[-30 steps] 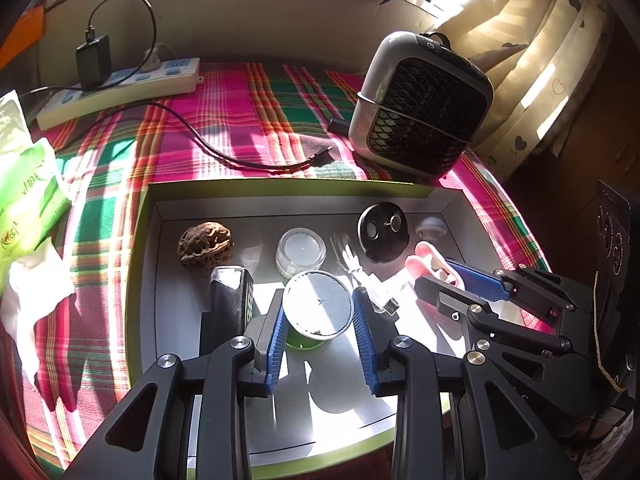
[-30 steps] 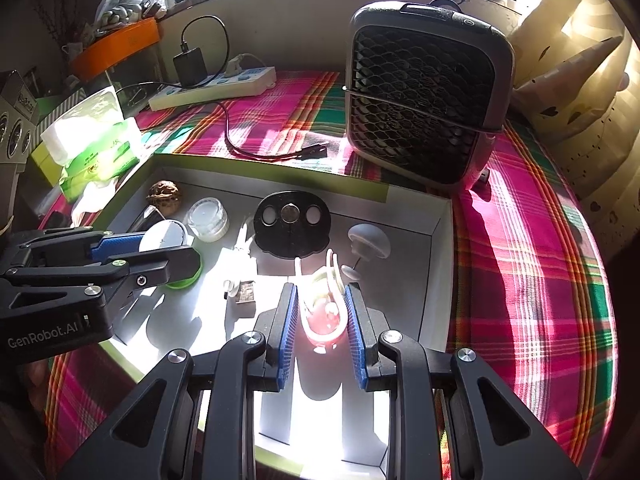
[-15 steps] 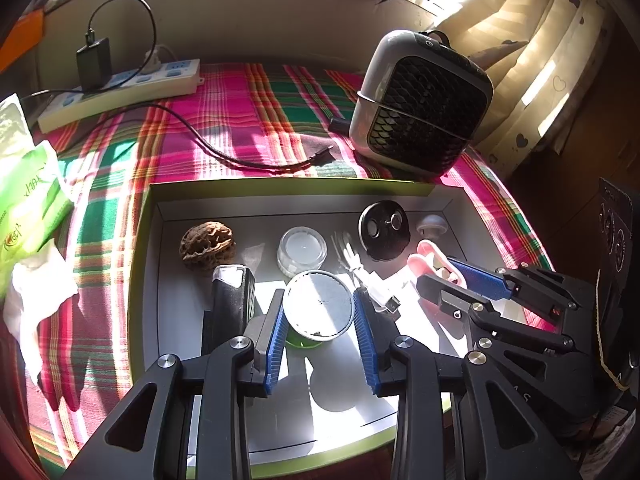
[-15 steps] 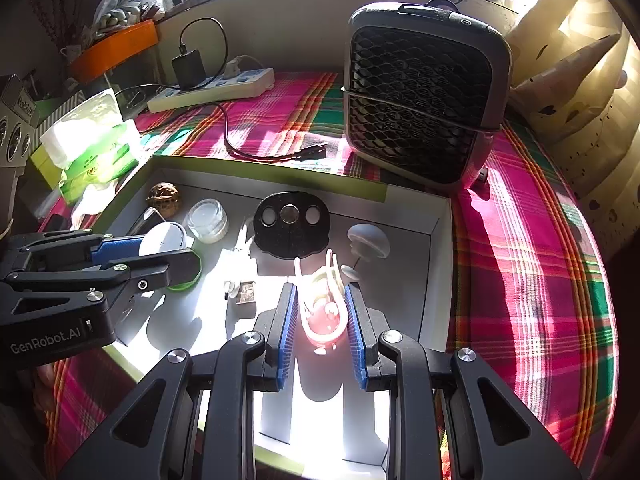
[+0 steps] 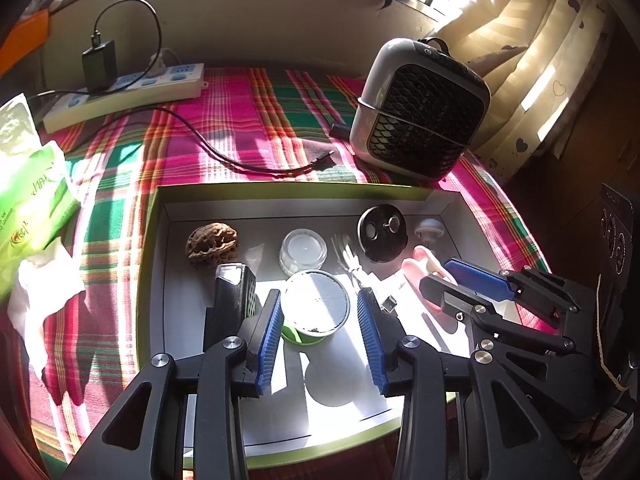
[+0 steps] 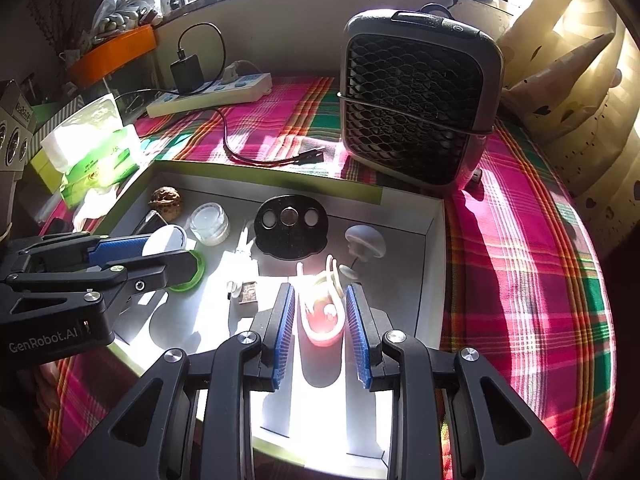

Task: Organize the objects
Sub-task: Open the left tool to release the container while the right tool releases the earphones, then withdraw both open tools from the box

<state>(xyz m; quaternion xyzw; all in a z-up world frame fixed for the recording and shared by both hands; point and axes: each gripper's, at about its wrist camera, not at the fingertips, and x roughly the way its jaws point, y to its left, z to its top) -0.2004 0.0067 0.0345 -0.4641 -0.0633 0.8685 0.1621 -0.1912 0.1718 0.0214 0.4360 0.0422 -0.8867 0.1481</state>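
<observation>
Two grippers worked inside the tray (image 5: pixel 160 264). Your left gripper (image 5: pixel 318 320) straddled the round tin (image 5: pixel 315 302), black block (image 5: pixel 234 300) tight on its left. Your right gripper (image 6: pixel 320 316) bracketed the pink clip (image 6: pixel 322 320). Since earlier, both jaws had just been opening; pads now stood off, nothing gripped. The near tray floor lay bare; its right wall ran close.

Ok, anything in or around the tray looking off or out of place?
Nothing spilled or broken. The loose black cable end lies unplugged on the plaid cloth behind the tray, and crumpled tissue sits loose beside it.
</observation>
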